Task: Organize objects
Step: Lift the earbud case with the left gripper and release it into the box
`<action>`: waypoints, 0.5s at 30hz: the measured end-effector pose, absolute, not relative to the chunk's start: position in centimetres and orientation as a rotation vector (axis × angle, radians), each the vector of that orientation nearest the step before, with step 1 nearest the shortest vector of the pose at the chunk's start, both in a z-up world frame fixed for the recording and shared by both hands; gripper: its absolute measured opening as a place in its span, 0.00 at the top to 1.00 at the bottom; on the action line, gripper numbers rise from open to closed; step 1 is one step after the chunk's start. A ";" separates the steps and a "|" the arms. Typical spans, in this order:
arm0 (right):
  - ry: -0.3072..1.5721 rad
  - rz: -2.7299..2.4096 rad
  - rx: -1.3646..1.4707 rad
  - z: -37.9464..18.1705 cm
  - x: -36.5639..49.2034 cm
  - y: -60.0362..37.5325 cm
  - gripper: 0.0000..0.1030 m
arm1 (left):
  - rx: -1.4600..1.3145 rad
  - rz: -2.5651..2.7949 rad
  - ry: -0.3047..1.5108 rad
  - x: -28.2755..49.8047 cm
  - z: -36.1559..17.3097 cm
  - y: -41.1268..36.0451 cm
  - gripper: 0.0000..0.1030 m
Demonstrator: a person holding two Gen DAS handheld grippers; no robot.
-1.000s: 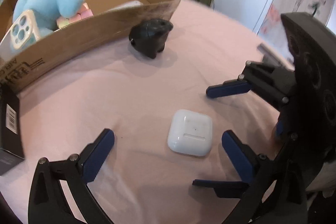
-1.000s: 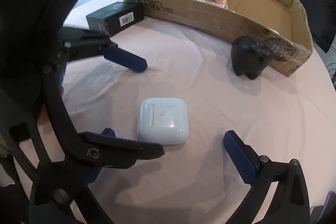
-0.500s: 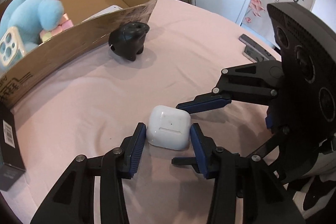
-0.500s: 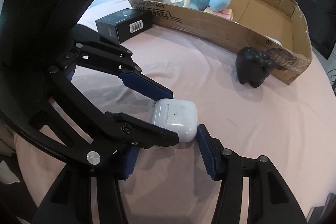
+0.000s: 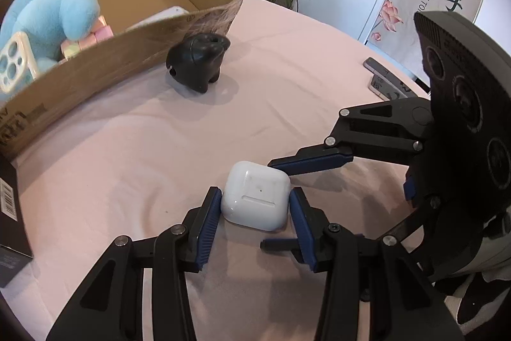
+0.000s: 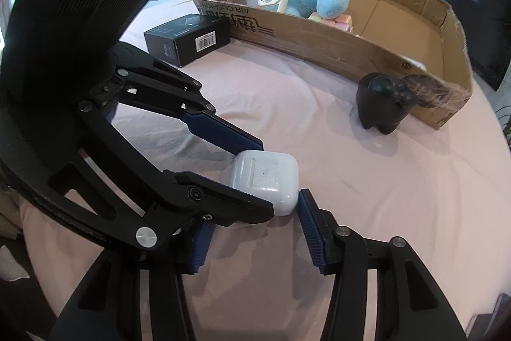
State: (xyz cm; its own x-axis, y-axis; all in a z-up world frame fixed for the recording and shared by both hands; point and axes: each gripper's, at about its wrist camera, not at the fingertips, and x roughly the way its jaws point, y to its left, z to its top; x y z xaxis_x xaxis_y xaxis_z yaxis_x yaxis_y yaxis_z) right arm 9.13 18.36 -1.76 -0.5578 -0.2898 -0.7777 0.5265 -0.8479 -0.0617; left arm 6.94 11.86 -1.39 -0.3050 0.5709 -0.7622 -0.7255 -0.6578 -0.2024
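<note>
Both tools angled steeply down over pink-clothed surface (image 5: 127,149). Left tool (image 5: 255,213) closed down on white earbud case (image 5: 257,195), blue pads (image 5: 209,221) pressing both its sides. Right tool (image 6: 252,213) crossing from right of frame, jaws just closing; one pad at case corner, other hidden, grip unclear. Case on cloth, lower centre. Black figurine (image 5: 198,66) beside cardboard box (image 5: 95,66), upper left.

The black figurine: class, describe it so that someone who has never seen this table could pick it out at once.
Find the long cardboard box on the pink tablecloth. Just outside its taped corner stands the black figurine, upright on stubby legs. Unlike the flat black carton at the box's other end, it is rounded, matte and unlabelled.
</note>
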 end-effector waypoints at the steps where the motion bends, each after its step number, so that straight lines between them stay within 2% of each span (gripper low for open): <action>1: 0.406 -2.398 1.119 -1.7 9.1 18.4 0.60 | -1.075 2.033 0.229 7.0 -1.1 11.9 0.59; 15: 0.388 -2.498 0.955 3.1 8.1 19.9 0.60 | -0.907 2.099 0.301 5.7 4.0 12.8 0.60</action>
State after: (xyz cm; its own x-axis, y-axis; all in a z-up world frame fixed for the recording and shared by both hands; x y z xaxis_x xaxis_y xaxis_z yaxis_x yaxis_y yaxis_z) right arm 8.11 19.85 3.13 -0.6671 -0.2962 -0.6835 0.4897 -0.8658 -0.1027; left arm 5.68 12.81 4.04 -0.4126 0.5888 -0.6950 -0.7606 -0.6426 -0.0928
